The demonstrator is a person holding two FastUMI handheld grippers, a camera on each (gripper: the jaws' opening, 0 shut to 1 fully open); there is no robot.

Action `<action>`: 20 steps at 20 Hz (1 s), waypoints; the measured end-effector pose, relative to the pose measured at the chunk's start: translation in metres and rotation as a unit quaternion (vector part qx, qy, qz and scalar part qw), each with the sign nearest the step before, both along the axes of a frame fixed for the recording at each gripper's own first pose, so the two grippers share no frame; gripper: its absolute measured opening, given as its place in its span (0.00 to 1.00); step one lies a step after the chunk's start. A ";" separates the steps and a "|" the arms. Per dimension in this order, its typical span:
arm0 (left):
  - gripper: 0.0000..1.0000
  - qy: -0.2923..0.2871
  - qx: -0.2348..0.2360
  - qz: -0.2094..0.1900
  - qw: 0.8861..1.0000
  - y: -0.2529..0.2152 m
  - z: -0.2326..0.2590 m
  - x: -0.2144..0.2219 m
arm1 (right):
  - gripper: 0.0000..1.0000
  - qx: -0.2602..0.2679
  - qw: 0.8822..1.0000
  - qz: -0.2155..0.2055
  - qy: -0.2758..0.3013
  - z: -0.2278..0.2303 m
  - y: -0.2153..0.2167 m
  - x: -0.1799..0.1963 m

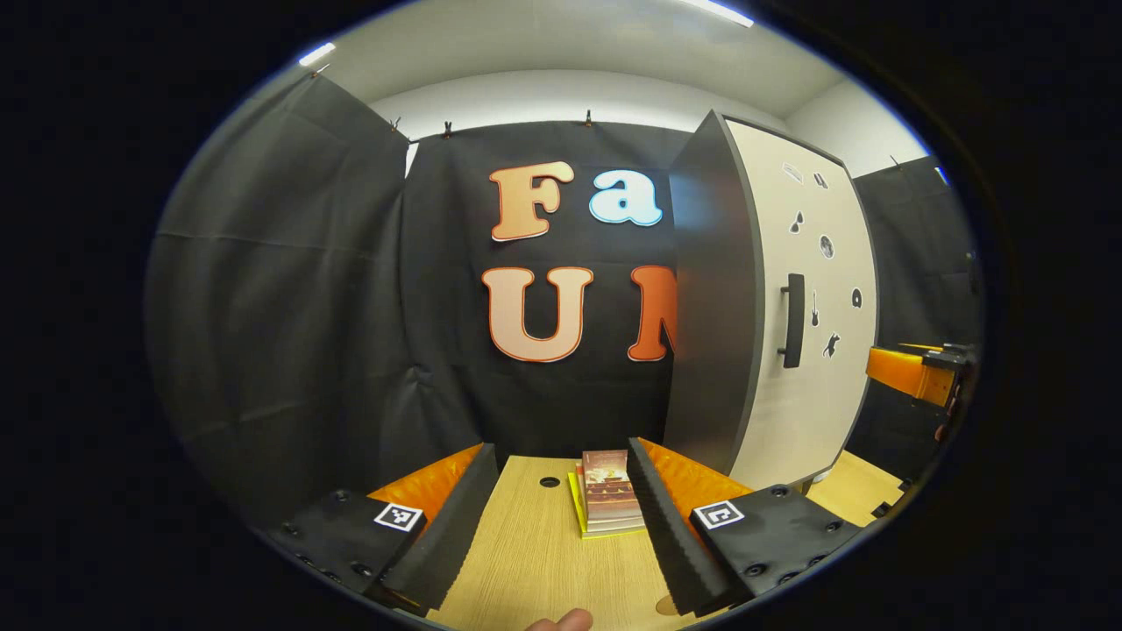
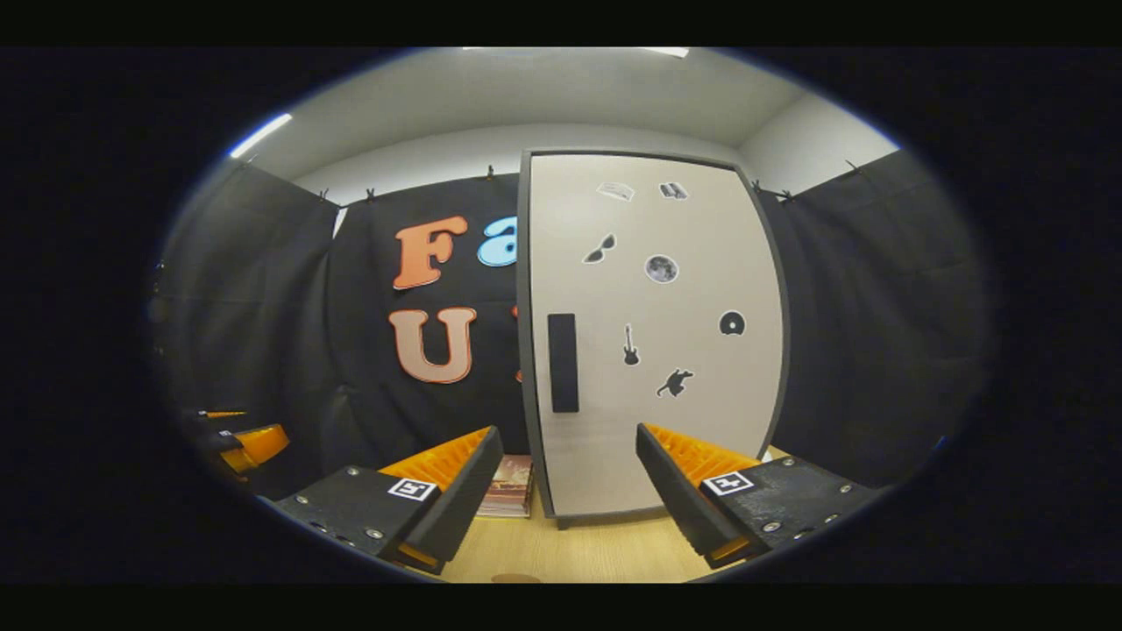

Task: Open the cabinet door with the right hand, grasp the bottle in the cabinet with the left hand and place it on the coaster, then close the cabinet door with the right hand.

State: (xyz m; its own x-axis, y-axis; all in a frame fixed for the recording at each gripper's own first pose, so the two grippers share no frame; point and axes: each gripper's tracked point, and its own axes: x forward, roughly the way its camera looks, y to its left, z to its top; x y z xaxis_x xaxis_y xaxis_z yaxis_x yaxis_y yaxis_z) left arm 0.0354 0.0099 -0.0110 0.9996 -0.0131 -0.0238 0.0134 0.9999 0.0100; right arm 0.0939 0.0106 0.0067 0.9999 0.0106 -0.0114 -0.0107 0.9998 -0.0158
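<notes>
The cabinet (image 2: 649, 350) stands upright on the wooden table with its pale door (image 1: 815, 289) closed, so its inside is hidden. A black vertical handle (image 2: 563, 362) sits near the door's left edge; the same handle (image 1: 793, 320) appears in the left gripper view. My right gripper (image 2: 570, 491) is open, facing the door a short way in front of the handle and a bit below it. My left gripper (image 1: 557, 526) is open over the table, left of the cabinet, with nothing between its fingers. A brown round edge, likely the coaster (image 2: 515, 577), lies near the table's front.
A stack of books (image 1: 605, 504) lies on the table (image 1: 526, 561) just left of the cabinet, ahead of my left gripper. A small cable hole (image 1: 550, 482) is in the tabletop. Black cloth walls close the booth behind and at both sides.
</notes>
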 end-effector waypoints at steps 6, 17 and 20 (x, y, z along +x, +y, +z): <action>0.99 0.007 0.000 0.000 1.000 0.008 -0.009 0.021 | 0.95 -0.004 1.000 0.001 -0.005 0.010 0.001 0.061; 0.96 0.042 0.003 0.033 0.999 0.055 -0.045 0.068 | 0.95 -0.001 1.000 -0.001 -0.005 0.016 0.012 0.159; 0.96 0.051 0.005 0.043 0.998 0.068 -0.052 0.075 | 0.88 -0.012 1.000 -0.019 -0.003 0.014 0.006 0.175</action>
State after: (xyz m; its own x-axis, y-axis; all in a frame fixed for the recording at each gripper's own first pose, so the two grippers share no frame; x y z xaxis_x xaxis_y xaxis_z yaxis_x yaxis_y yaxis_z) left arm 0.1104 0.0780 -0.0629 0.9893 0.0743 -0.1260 -0.0718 0.9971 0.0236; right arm 0.2688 0.0170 0.0211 0.9996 -0.0282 -0.0060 0.0279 0.9988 -0.0401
